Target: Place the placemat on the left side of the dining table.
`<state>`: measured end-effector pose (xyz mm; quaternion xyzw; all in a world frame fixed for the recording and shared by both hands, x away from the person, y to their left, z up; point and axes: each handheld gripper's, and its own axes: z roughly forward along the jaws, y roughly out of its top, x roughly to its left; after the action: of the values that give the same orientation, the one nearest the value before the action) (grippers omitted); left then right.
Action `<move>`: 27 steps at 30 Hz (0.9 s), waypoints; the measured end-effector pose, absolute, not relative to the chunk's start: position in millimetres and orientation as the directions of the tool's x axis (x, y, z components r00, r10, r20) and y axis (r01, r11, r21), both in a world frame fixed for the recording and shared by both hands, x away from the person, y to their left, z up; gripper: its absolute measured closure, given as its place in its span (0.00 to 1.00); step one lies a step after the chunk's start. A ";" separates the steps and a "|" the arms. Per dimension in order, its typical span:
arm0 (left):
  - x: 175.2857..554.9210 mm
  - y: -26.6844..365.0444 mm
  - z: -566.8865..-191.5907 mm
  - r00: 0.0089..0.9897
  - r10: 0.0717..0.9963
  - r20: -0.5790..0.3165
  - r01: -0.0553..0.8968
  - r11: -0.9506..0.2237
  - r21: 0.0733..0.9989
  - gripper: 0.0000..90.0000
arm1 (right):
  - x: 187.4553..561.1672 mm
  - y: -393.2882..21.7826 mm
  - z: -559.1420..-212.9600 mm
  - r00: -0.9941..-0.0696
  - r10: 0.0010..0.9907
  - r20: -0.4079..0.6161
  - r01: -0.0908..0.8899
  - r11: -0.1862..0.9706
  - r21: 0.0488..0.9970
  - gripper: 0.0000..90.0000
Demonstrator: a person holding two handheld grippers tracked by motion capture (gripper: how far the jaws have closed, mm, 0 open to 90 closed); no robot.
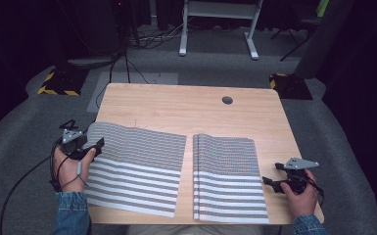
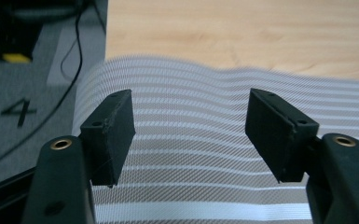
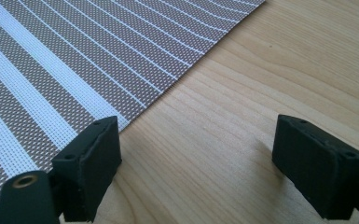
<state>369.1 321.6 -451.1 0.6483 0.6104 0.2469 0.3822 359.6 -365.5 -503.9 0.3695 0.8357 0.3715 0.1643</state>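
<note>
A light wooden bench (image 1: pixel 176 103) carries two striped woven mats side by side near its front edge: the left mat (image 1: pixel 137 166) spread open with its far-left corner curling up and overhanging the bench edge, the right mat (image 1: pixel 227 178) apparently folded, with a doubled edge along its left side. Both look thin, light and pliable, a coarse mesh weave that should give some grip but will sag and buckle if lifted from one point; an edge or corner seems the best hold. The left gripper (image 1: pixel 95 145) hovers over the left mat's raised far-left corner, fingers (image 2: pixel 114 128) spread apart and empty. The right gripper (image 1: pixel 269 182) sits just beside the right mat's right edge, fingers (image 3: pixel 93 161) also spread, holding nothing.
</note>
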 end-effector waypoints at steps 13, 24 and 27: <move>385.4 324.6 -493.5 0.091 0.986 -0.142 0.756 0.024 0.654 0.31 | 359.5 -365.4 -504.0 -0.672 0.740 0.000 0.495 0.450 0.743 0.17; 387.4 304.4 -501.3 0.189 0.982 -0.023 0.684 -0.115 0.720 0.63 | 359.5 -365.3 -504.1 -0.672 0.740 0.000 0.495 0.450 0.743 0.17; 387.4 303.8 -501.1 0.200 0.979 -0.028 0.683 -0.119 0.720 0.70 | 359.5 -365.3 -504.1 -0.672 0.740 0.000 0.495 0.450 0.743 0.17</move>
<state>387.4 303.8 -501.1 0.7091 0.5863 0.2377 0.3114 359.5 -365.3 -504.1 0.3697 0.8353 0.3721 0.1648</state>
